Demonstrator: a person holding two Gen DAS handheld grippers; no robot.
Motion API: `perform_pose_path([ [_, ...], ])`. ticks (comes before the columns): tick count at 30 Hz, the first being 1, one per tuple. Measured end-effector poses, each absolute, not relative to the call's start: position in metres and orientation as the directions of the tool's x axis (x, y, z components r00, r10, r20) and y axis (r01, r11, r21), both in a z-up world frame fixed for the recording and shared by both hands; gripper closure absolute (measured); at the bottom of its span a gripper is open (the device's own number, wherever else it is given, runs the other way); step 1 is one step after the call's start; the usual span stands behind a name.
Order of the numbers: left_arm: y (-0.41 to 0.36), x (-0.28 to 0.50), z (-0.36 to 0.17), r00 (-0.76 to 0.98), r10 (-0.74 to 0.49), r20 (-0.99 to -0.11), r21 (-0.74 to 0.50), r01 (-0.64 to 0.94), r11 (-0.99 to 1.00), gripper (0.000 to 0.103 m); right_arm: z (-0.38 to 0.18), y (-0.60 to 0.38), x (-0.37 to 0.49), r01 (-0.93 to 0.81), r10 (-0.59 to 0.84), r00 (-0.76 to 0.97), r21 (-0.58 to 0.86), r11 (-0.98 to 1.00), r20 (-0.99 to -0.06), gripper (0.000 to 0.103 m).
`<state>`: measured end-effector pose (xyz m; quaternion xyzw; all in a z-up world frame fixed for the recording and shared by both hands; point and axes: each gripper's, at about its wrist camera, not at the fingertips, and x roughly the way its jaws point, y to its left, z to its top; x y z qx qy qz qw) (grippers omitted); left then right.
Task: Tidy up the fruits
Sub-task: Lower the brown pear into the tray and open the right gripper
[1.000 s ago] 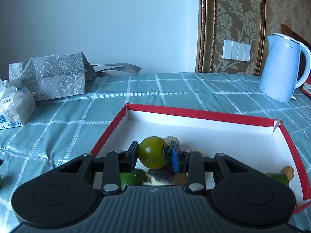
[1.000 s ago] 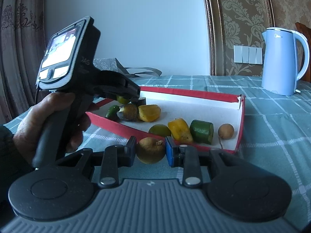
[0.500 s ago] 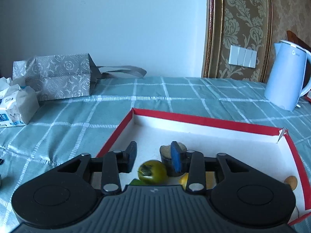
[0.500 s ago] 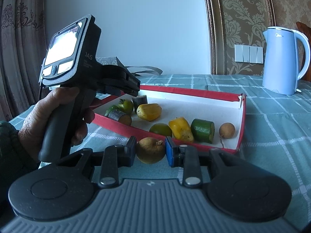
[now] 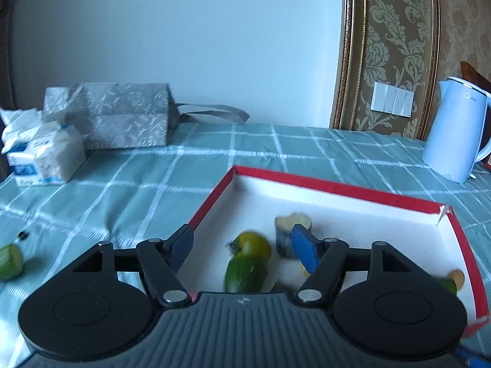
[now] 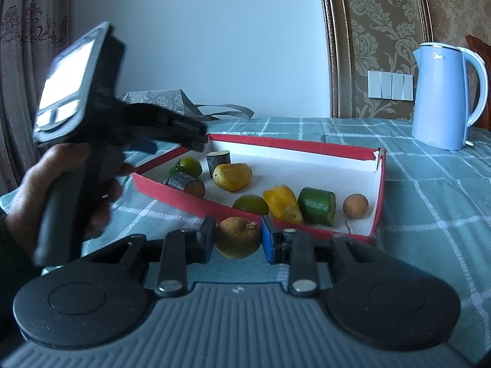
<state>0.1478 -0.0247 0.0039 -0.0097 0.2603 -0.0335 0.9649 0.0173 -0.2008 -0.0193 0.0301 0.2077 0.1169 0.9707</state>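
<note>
A red-walled white tray holds several fruits. My left gripper is open and empty above the tray's left corner. A green round fruit lies in the tray below it, beside a green cucumber piece. My right gripper is shut on a brown round fruit, in front of the tray's near wall. The left gripper shows in the right wrist view, held in a hand at the tray's left end.
A blue kettle stands at the back right. A grey gift bag and a tissue pack are at the back left. A green fruit piece lies on the cloth at the left.
My left gripper opened and let the green round fruit drop into the tray, then drew back and up. My right gripper kept its hold on the brown fruit.
</note>
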Motion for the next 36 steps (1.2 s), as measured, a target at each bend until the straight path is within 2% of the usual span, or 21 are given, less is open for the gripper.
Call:
perform_pose_path([
  [2,-0.018,0.132,0.002,0.862,-0.068,-0.502,-0.039,0.057,0.998,0.033,-0.019,-0.200,0.016,-0.214,0.238,0.888,0.103,0.971,-0.393,0.073],
  [5,-0.013,0.108,-0.007,0.860,-0.046,-0.508,-0.011,0.047,0.999,0.028,-0.019,-0.199,0.013,-0.210,0.231,0.894,0.095,0.973,-0.383,0.073],
  [9,-0.009,0.091,-0.018,0.838,-0.066,-0.541,0.004,0.081,0.997,0.027,-0.018,-0.198,0.011,-0.195,0.210,0.903,0.078,0.978,-0.375,0.073],
  [16,-0.005,0.086,-0.026,0.822,-0.092,-0.562,-0.011,0.104,0.995,0.027,-0.009,-0.202,0.017,-0.162,0.173,0.915,0.061,0.985,-0.365,0.073],
  [21,-0.002,0.091,-0.030,0.800,-0.087,-0.593,-0.022,0.092,0.996,0.027,0.017,-0.204,0.041,-0.128,0.124,0.931,0.011,0.992,-0.343,0.073],
  [27,0.000,0.095,-0.031,0.793,-0.083,-0.604,-0.029,0.082,0.996,0.027,0.028,-0.204,0.103,-0.088,0.068,0.912,-0.030,0.996,-0.403,0.073],
  [36,0.000,0.097,-0.031,0.785,-0.082,-0.614,-0.026,0.084,0.996,0.027,0.001,-0.192,0.169,-0.076,0.040,0.825,-0.041,0.996,-0.564,0.074],
])
